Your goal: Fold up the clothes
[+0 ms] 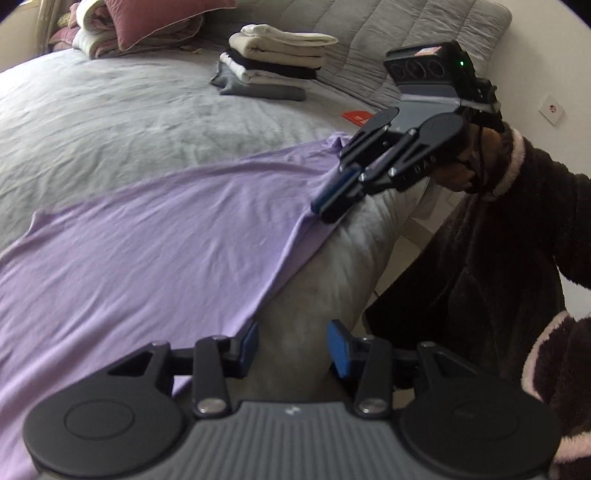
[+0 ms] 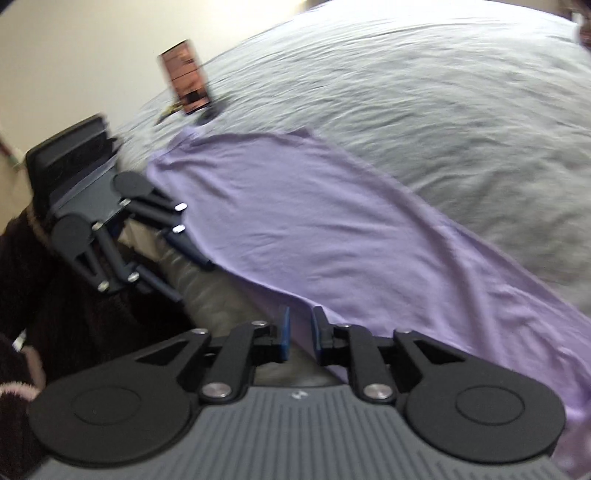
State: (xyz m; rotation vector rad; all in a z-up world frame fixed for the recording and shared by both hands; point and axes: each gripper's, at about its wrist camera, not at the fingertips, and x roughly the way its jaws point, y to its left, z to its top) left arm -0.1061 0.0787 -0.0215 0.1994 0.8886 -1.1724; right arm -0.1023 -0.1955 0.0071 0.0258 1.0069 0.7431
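A bed with a rumpled grey blanket fills the room below a pale wall; folded clothes are stacked near pillows. A lilac garment lies flat along the bed's near edge, its long axis parallel to it. The left gripper and right gripper hover at that edge, jaws parted, gripping nothing.

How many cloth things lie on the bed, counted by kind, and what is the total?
Lilac garment, spread flat: 1
Stack of folded clothes: 1
Pink pillow: 1
Folded quilt, beside the pillow: 1
Total: 4
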